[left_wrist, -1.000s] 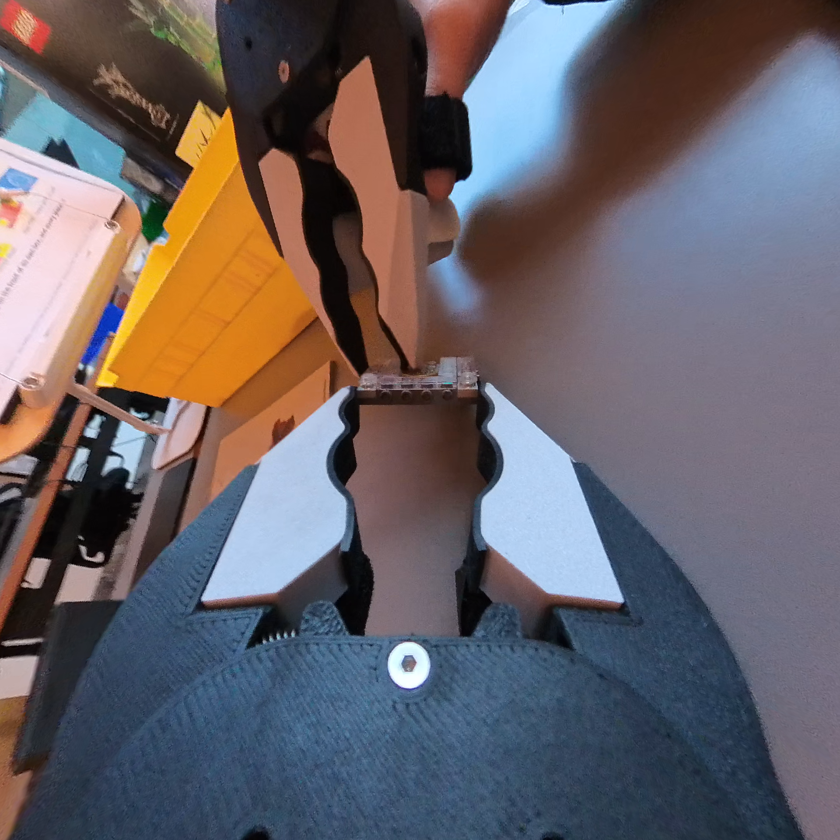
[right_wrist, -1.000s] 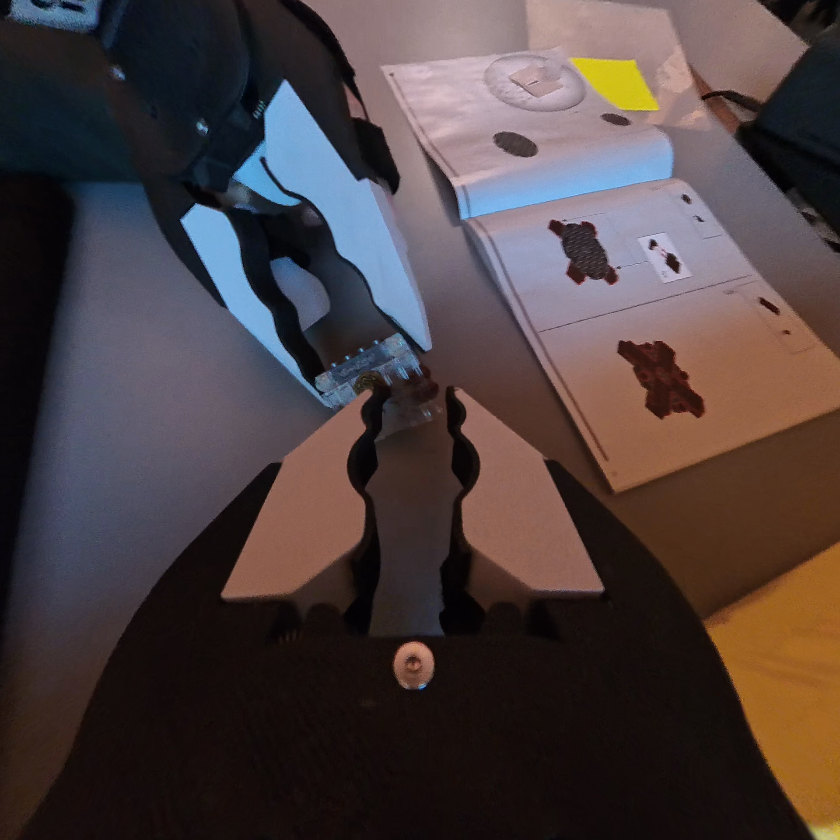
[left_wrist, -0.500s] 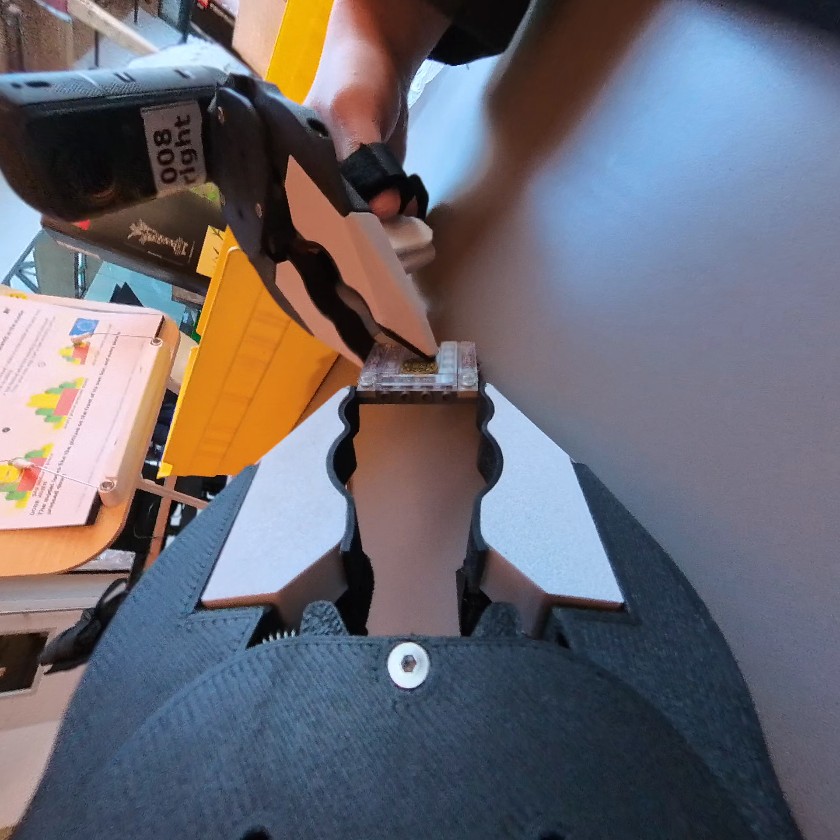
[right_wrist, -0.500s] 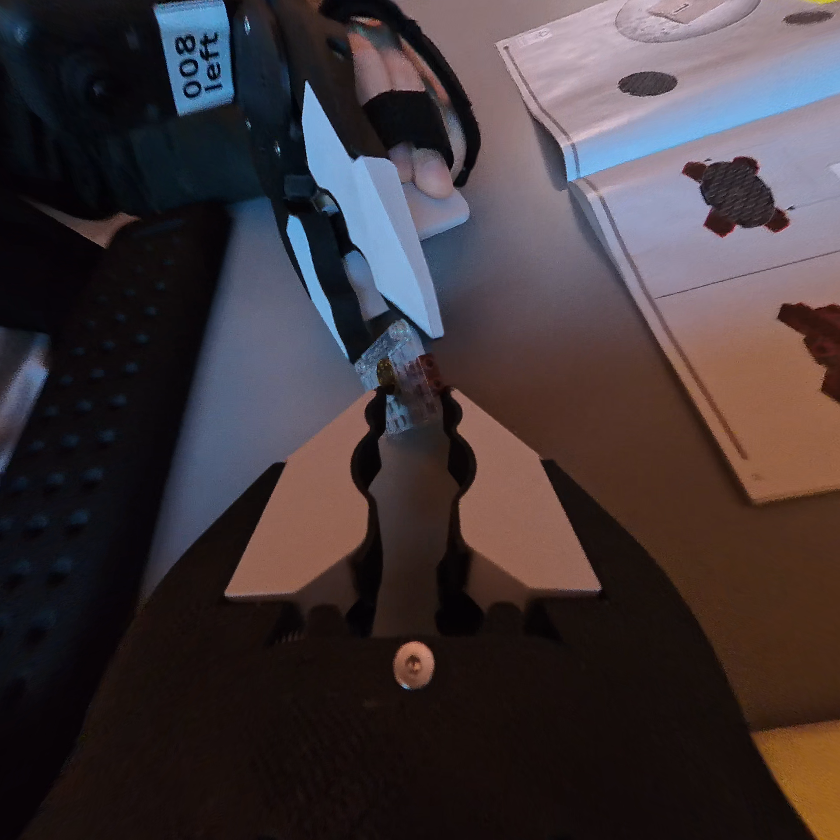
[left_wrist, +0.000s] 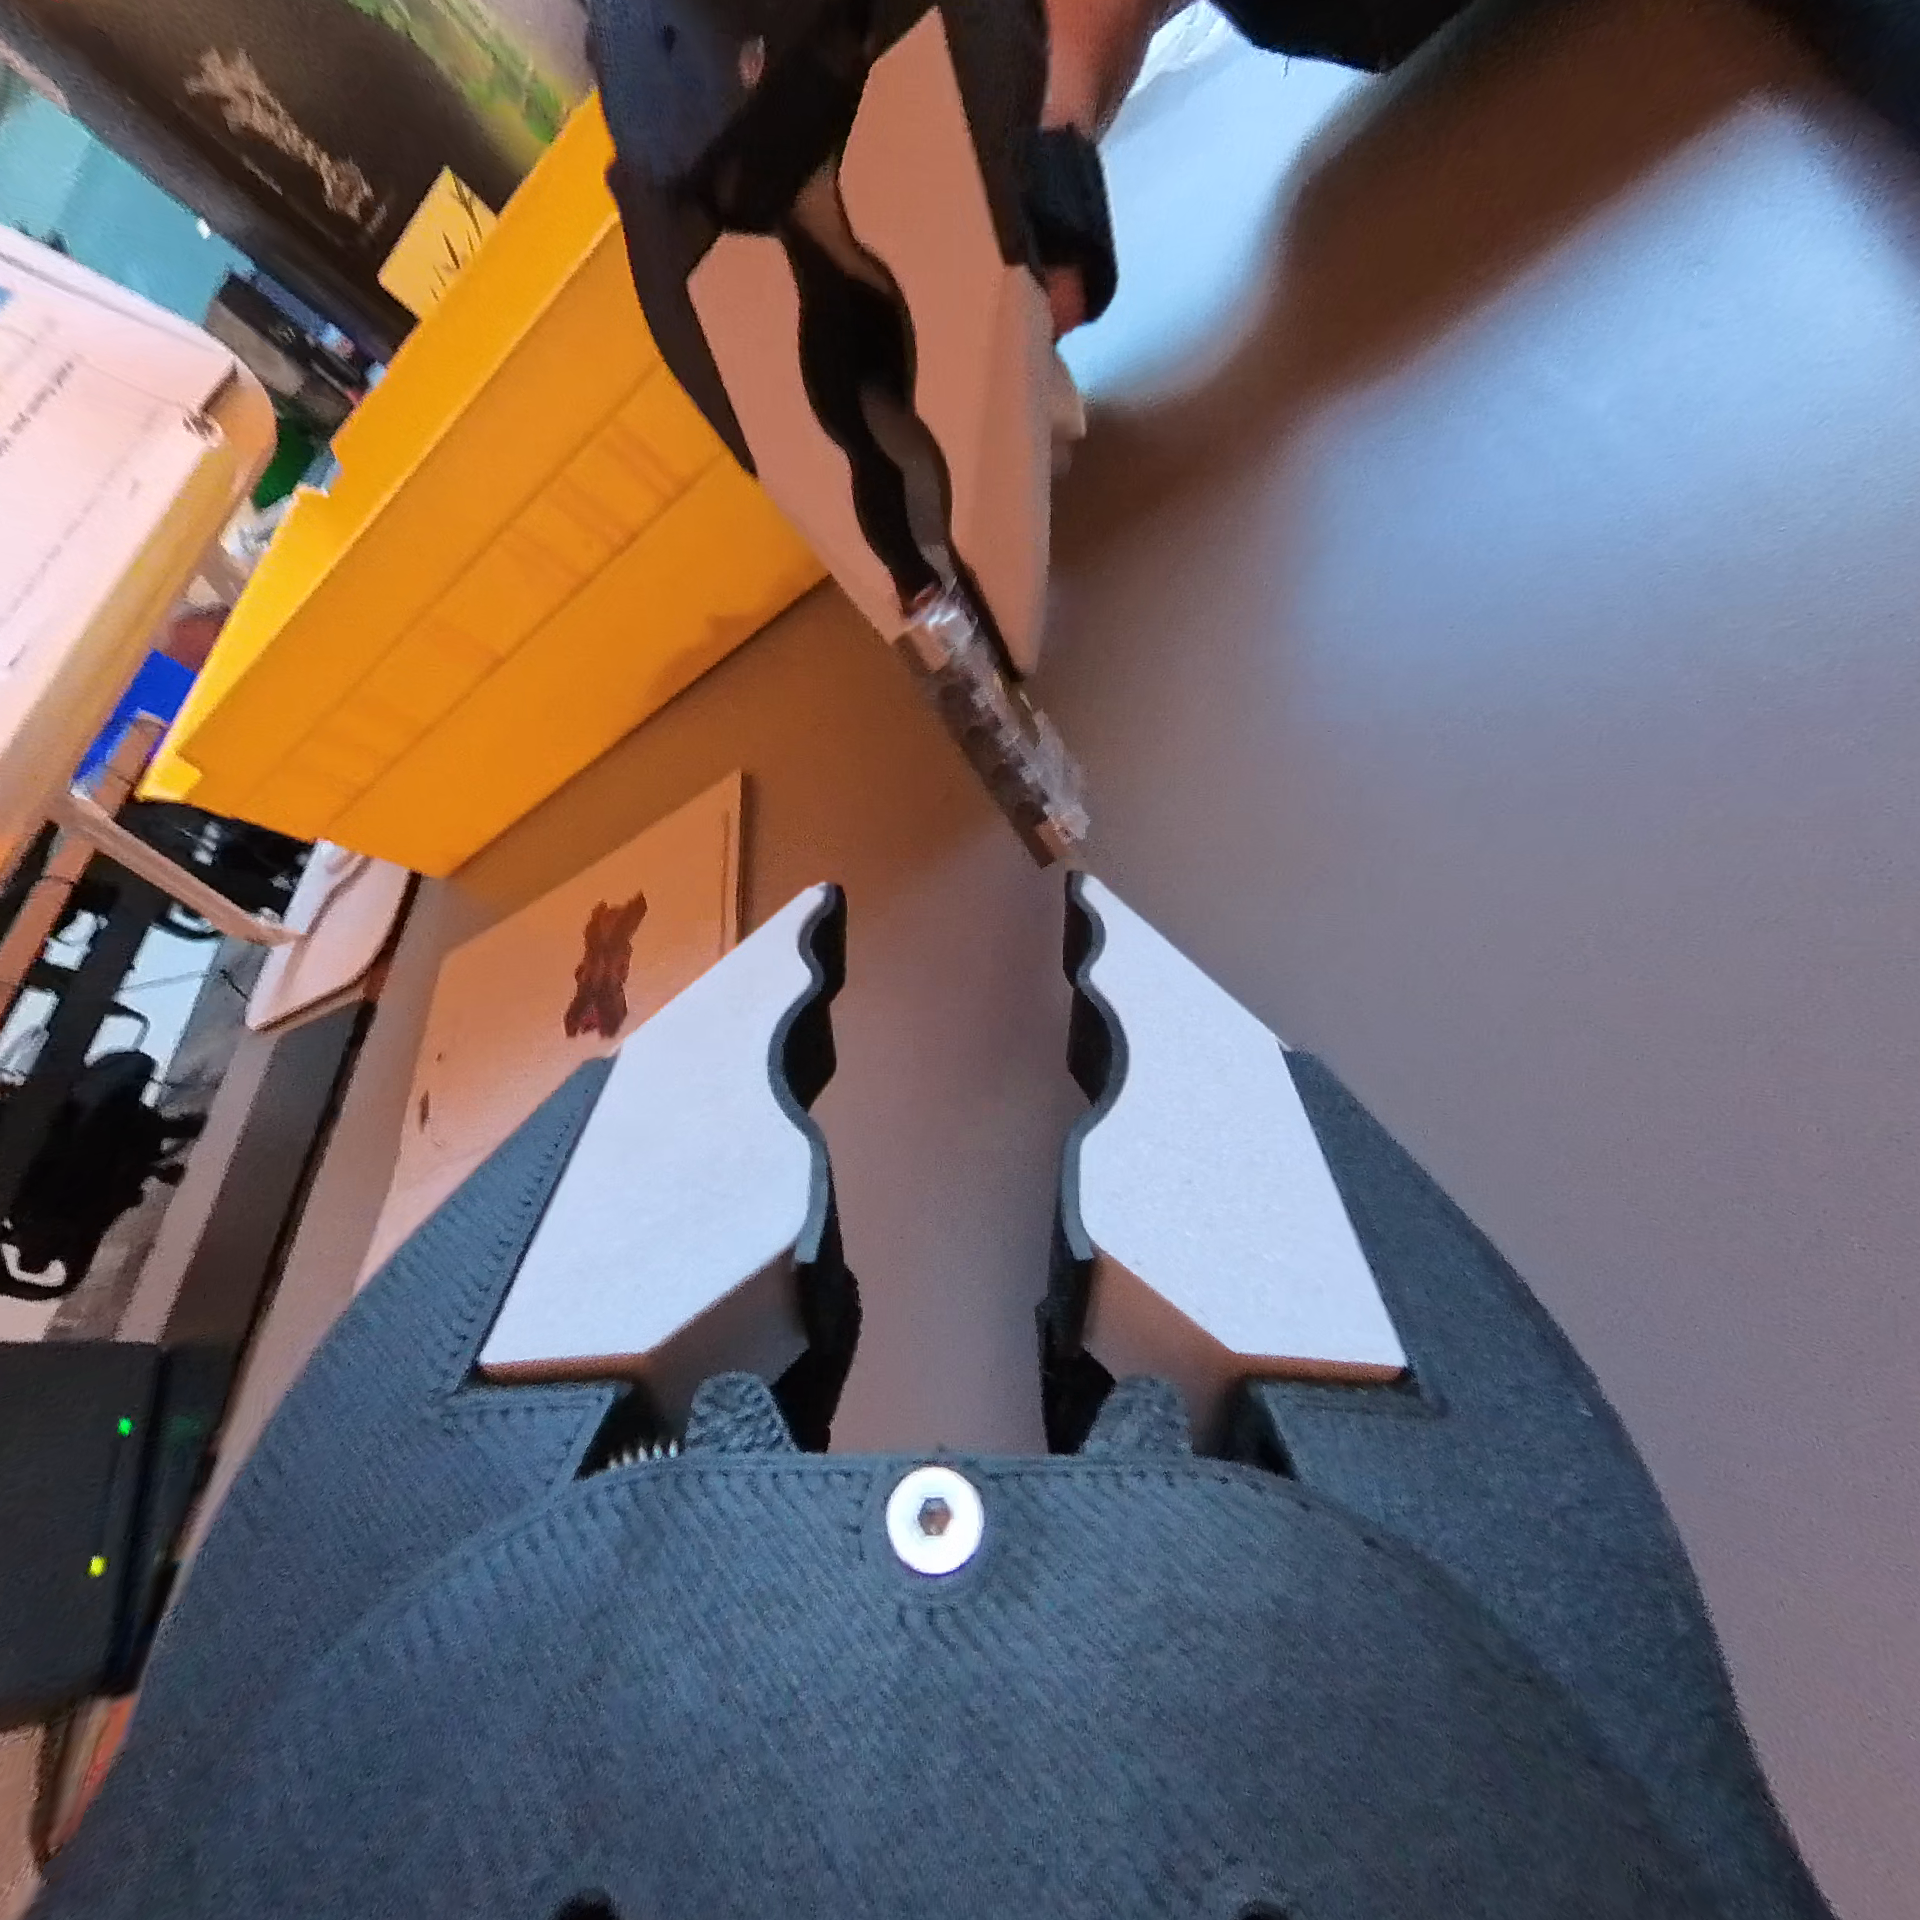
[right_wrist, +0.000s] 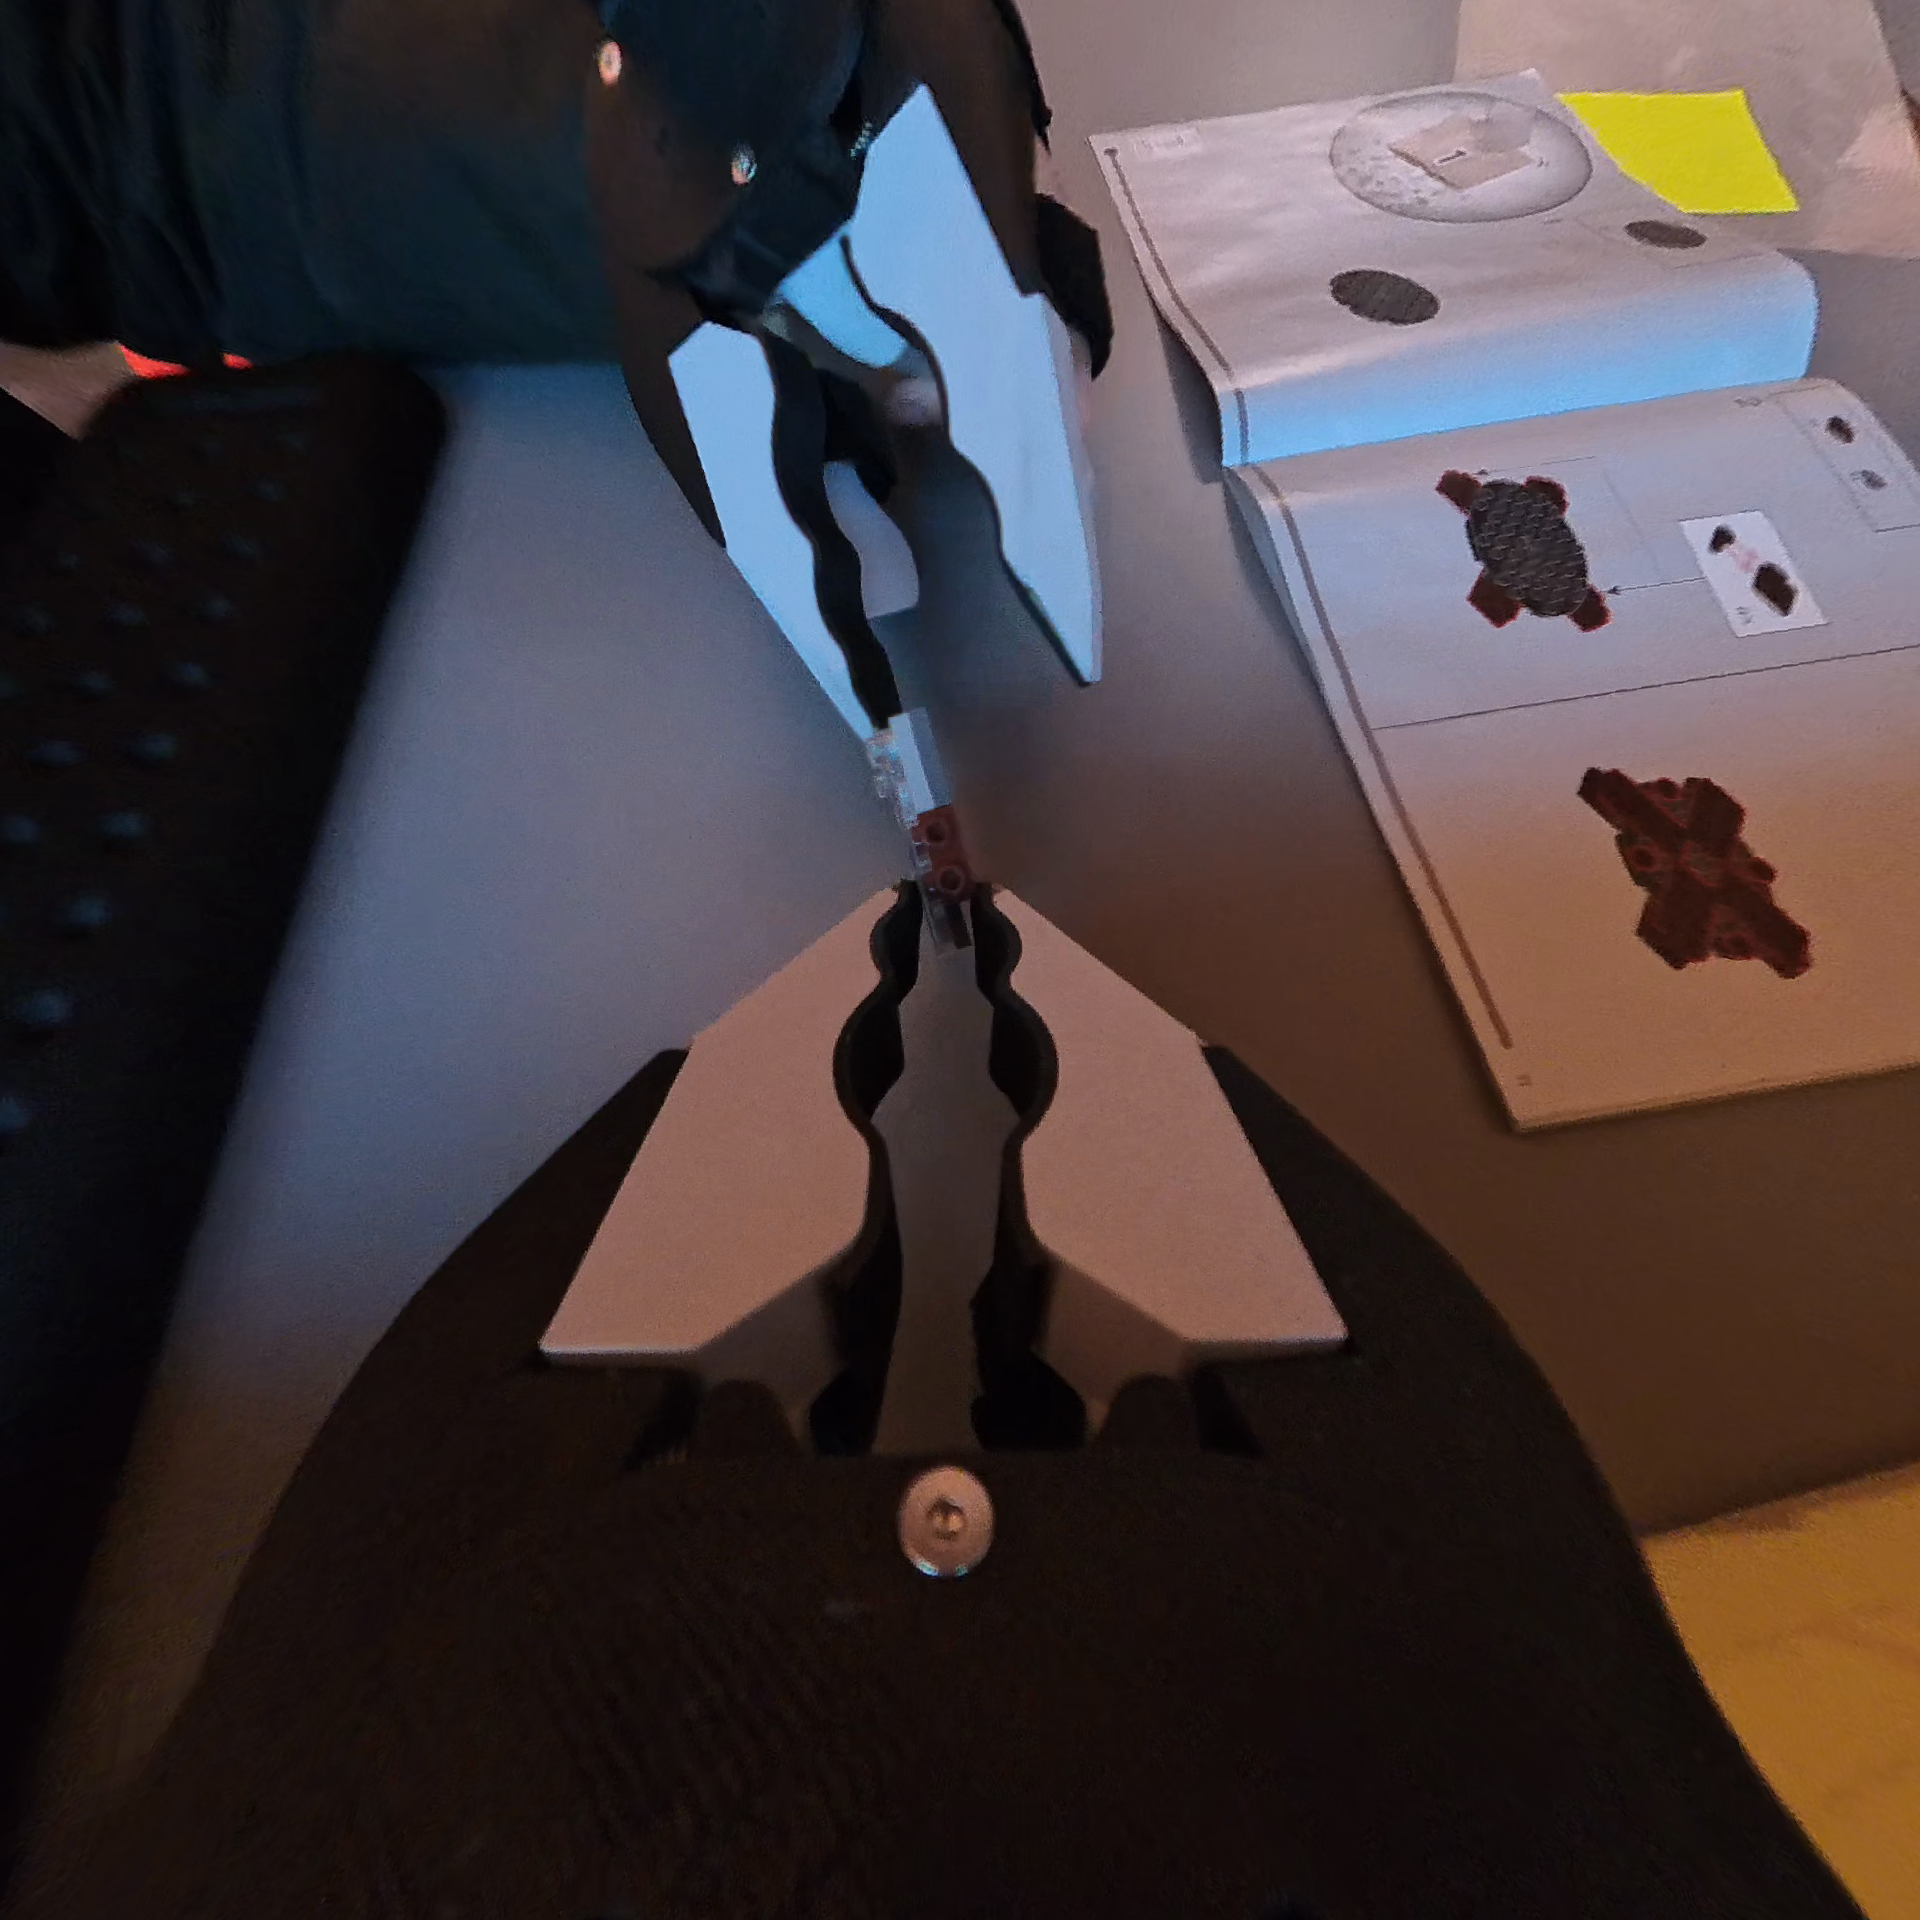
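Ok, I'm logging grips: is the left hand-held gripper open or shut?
Open. The left hand-held gripper shows its jaws apart, only table between; the clear brick assembly is pinched by the right hand-held gripper.

Black ribbed printed tongs (left_wrist: 951, 899), pale wavy-edged fingers (left_wrist: 686, 1132), silver hex screw (left_wrist: 934, 1520), perhaps black finger strap (left_wrist: 1070, 223).

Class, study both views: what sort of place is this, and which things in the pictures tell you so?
Probably a hobby or lab workbench for building toy-brick models. An open instruction booklet lies on the grey table, a yellow parts bin stands beside it, and the right gripper holds a small clear brick assembly.
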